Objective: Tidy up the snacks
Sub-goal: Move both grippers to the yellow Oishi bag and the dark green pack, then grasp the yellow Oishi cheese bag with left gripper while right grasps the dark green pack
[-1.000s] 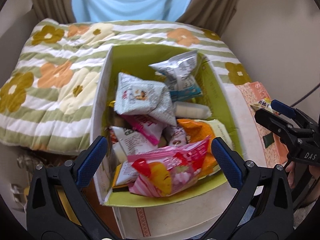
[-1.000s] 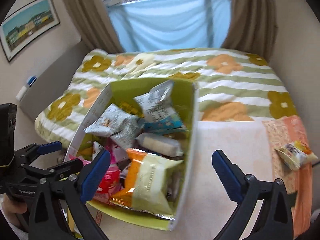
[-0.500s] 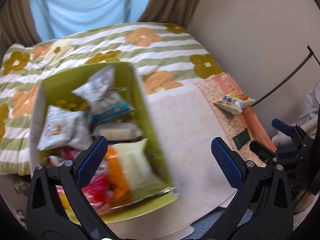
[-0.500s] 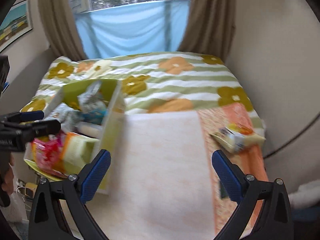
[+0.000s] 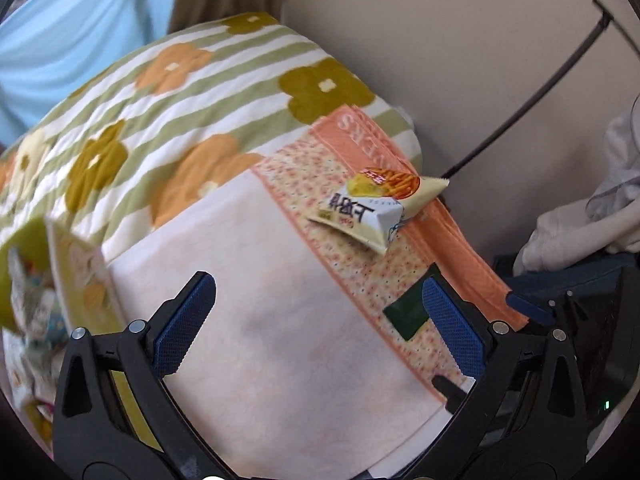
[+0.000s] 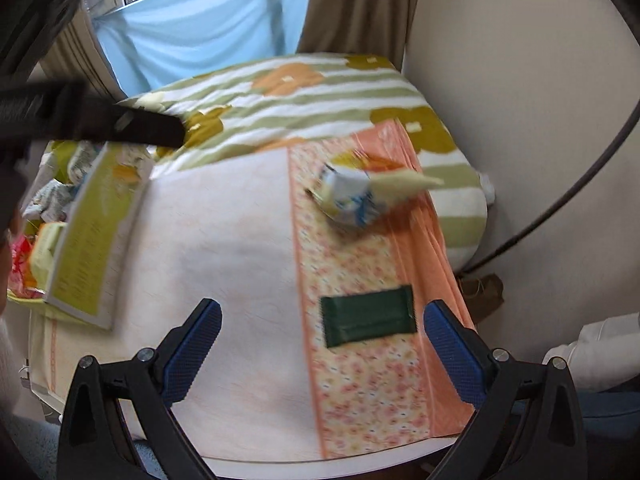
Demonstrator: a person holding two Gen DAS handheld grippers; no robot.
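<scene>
Blue ribbed pads [image 6: 454,354] line the right gripper [image 6: 320,354], whose fingers stand spread wide and hold nothing; the left gripper [image 5: 316,328] is likewise released and empty. Just beyond the right gripper's fingertips, between them and a little right of centre, a dark green flat packet [image 6: 367,321] lies on the floral orange cloth [image 6: 360,392]. Farther off on the same cloth sits a yellow-and-white chip bag [image 6: 356,198], puffed and tilted. At the far left stands the green box [image 6: 86,240], already crowded with snacks.

The step in hand looks like collecting the two loose items for the box. The green packet is the nearer candidate for the right gripper. Because it lies flat, the fingers would likely do best to come down steeply, straddle its short width and pinch an edge, not skate over the top. The cloth may bunch up, so a firm close before lifting seems wise. The chip bag is airy and should be taken by its crimped seam.

The right wrist view shows the whole green packet and the box's contents. In the left wrist view the packet is half hidden behind a pad, but the chip bag's printing is sharp, and the pale towel [image 5: 260,280] fills the near ground.
</scene>
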